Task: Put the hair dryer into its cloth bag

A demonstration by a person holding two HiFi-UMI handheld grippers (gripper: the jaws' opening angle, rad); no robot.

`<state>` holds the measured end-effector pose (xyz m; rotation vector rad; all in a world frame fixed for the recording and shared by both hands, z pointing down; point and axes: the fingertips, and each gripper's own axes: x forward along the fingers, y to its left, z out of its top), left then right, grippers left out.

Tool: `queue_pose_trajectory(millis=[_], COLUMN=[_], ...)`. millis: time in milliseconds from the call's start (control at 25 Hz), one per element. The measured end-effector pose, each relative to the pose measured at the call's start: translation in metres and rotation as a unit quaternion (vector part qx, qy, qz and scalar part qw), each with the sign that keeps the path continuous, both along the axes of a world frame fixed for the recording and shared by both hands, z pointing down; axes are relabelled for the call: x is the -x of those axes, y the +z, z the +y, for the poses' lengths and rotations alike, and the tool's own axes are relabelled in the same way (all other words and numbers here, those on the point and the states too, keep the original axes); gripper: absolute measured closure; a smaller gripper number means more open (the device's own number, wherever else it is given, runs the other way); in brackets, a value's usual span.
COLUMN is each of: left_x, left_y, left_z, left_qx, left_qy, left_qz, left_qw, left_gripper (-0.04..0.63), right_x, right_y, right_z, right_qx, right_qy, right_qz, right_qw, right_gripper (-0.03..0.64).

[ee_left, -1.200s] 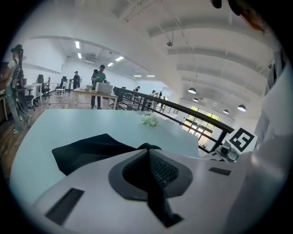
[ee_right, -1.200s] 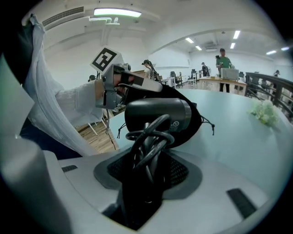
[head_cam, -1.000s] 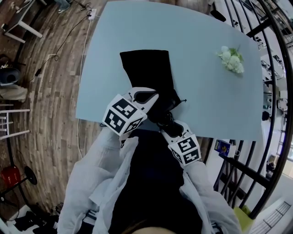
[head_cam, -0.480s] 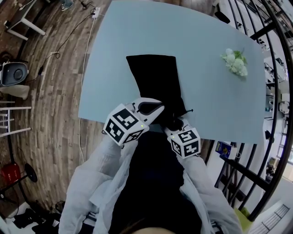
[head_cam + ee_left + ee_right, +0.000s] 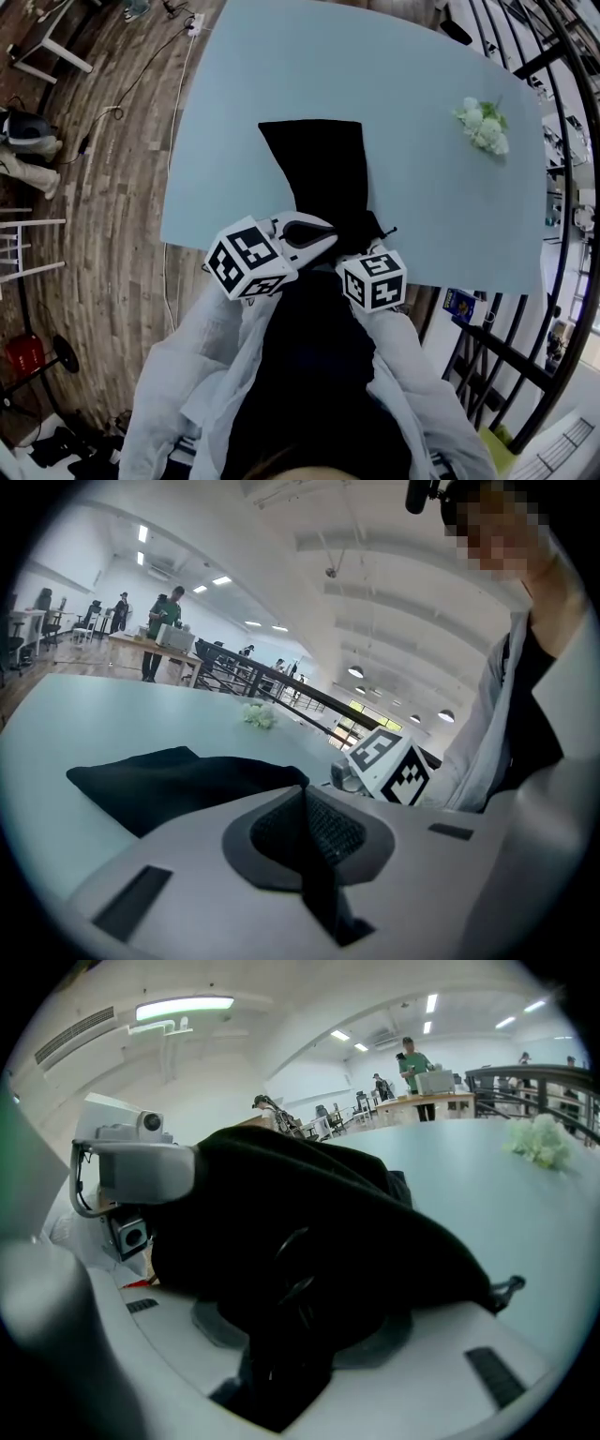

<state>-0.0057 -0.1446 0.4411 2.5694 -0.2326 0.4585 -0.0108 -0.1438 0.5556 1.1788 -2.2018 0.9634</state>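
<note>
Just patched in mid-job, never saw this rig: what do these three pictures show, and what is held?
No robot: a person holds a two-jaw gripper in each hand. The head view looks down from their head; the other two cameras ride on the grippers. On the blue table lie a black cloth bag and a small flower bunch. The left gripper is shut at the bag's edge. The right gripper clamps a shiny black thing, apparently the hair dryer, under the bag's cloth.

Grey jacket (image 5: 192, 375), black top (image 5: 309, 375); white left gripper (image 5: 328, 236), right gripper (image 5: 367, 251); 2 marker cubes (image 5: 248, 260).
</note>
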Motion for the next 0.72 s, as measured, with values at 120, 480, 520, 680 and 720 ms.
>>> queue_pose_trajectory(millis=[120, 480, 520, 680, 720], left_x=[0.006, 0.02, 0.021, 0.029, 0.031], left_y=[0.006, 0.023, 0.023, 0.019, 0.018], left_z=[0.006, 0.033, 0.035, 0.042, 0.042], left_qx=[-0.008, -0.001, 0.0, 0.013, 0.015], left_qy=[0.015, 0.058, 0.059, 0.078, 0.08], left_qz=[-0.031, -0.084, -0.087, -0.085, -0.082], left_qw=[0.9994, 0.9948, 0.9945, 0.9932, 0.9933], left_gripper=[0.572, 0.572, 0.572, 0.572, 0.571], right_x=[0.0, 0.002, 0.004, 0.01, 0.009], right_y=[0.003, -0.002, -0.003, -0.003, -0.002], right_z=[-0.005, -0.019, -0.02, -0.024, -0.026], right_qx=[0.007, 0.029, 0.028, 0.025, 0.025], right_qy=[0.021, 0.099, 0.102, 0.117, 0.124], right_qz=[-0.018, -0.091, -0.096, -0.115, -0.12], right_qw=[1.0, 0.991, 0.99, 0.986, 0.985], right_gripper=[0.42, 0.42, 0.42, 0.42, 0.42])
